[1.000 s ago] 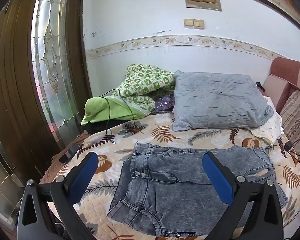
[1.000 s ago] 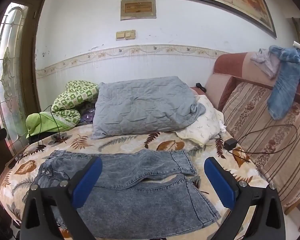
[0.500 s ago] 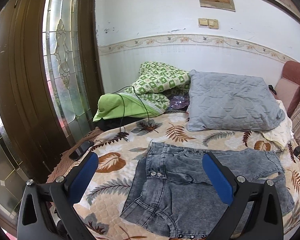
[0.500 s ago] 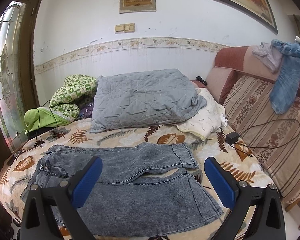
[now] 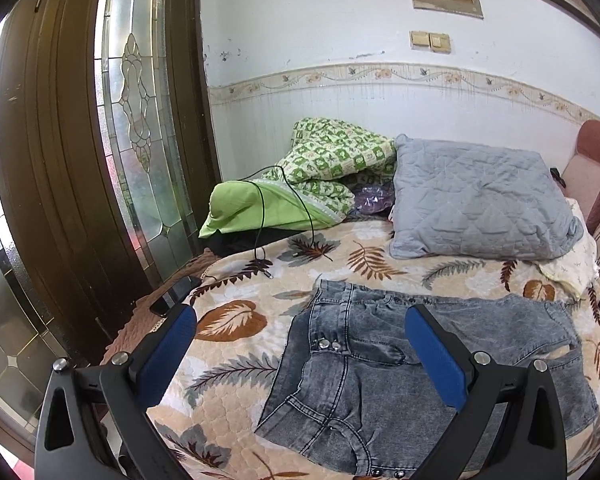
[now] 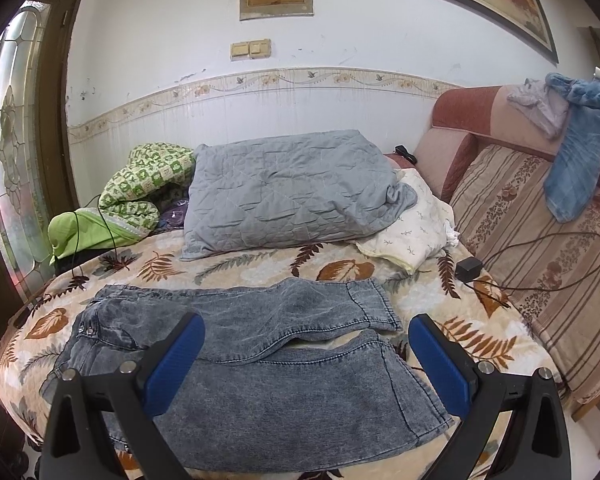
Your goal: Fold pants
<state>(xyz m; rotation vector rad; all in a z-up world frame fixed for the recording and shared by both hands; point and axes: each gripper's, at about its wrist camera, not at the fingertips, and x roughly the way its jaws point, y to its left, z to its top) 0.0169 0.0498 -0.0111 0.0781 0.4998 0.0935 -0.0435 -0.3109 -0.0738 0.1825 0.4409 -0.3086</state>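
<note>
Grey acid-wash denim pants (image 5: 400,364) lie spread flat on the leaf-print bed cover (image 5: 236,320), waist to the left, legs to the right; they also show in the right wrist view (image 6: 268,344). My left gripper (image 5: 300,340) is open and empty, held above the waist end. My right gripper (image 6: 306,348) is open and empty, held above the legs, whose cuffs (image 6: 376,300) lie slightly apart.
A grey quilted pillow (image 6: 284,188), a green blanket (image 5: 332,160) with a black cable (image 5: 268,200), and a cream pillow (image 6: 412,224) lie behind the pants. A phone (image 5: 176,294) lies at the bed's left edge, by a wooden door (image 5: 60,140). A charger (image 6: 468,268) and striped headboard (image 6: 540,240) are right.
Both grippers have drawn back and shifted left, so the pants sit further right and smaller in the left view. Both stay open. The pants have not moved.
</note>
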